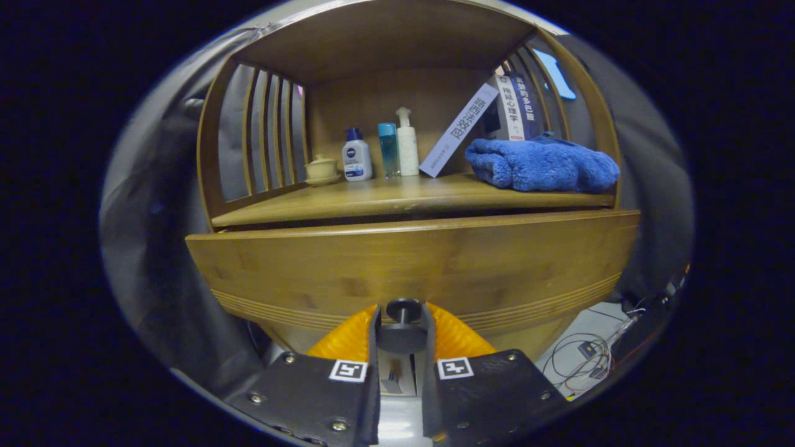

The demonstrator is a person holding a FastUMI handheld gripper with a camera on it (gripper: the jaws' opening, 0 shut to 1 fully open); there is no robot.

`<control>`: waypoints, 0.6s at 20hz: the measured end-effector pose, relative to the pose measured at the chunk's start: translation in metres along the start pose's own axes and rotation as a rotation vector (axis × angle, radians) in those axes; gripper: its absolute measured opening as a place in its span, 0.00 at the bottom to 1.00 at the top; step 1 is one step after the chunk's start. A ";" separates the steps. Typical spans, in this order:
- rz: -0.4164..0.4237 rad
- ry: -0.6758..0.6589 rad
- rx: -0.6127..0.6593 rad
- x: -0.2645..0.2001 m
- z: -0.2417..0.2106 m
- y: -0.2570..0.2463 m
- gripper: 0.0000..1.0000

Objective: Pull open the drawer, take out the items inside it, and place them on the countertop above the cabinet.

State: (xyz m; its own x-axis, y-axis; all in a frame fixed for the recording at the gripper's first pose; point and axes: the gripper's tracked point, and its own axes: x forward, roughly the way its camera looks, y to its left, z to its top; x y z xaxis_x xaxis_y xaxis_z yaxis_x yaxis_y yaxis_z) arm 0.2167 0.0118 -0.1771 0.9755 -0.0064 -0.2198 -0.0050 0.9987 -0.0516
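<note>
The gripper (402,329) has its fingers closed on the dark knob (403,324) of the wooden drawer (410,267), which seems slightly pulled out beneath the countertop (385,198) holding a blue towel (540,164) and bottles (380,152).

drawer (410,261) interior hidden (front blocks view)

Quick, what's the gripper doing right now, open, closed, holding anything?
Gripper: closed on the round dark knob of the wooden drawer front, one finger on each side of it.
</note>
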 end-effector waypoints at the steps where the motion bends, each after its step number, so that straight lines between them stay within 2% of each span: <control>1: 0.000 0.000 -0.004 -0.008 -0.002 0.000 0.27; 5: -0.011 0.015 0.022 -0.047 -0.015 0.000 0.27; 10: -0.016 0.035 -0.005 -0.088 -0.034 0.001 0.27; 12: 0.009 0.022 0.018 -0.101 -0.040 0.004 0.27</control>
State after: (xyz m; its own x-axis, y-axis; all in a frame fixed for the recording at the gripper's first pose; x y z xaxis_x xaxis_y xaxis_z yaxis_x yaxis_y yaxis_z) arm 0.1095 0.0149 -0.1937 0.9704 0.0013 -0.2416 -0.0094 0.9994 -0.0326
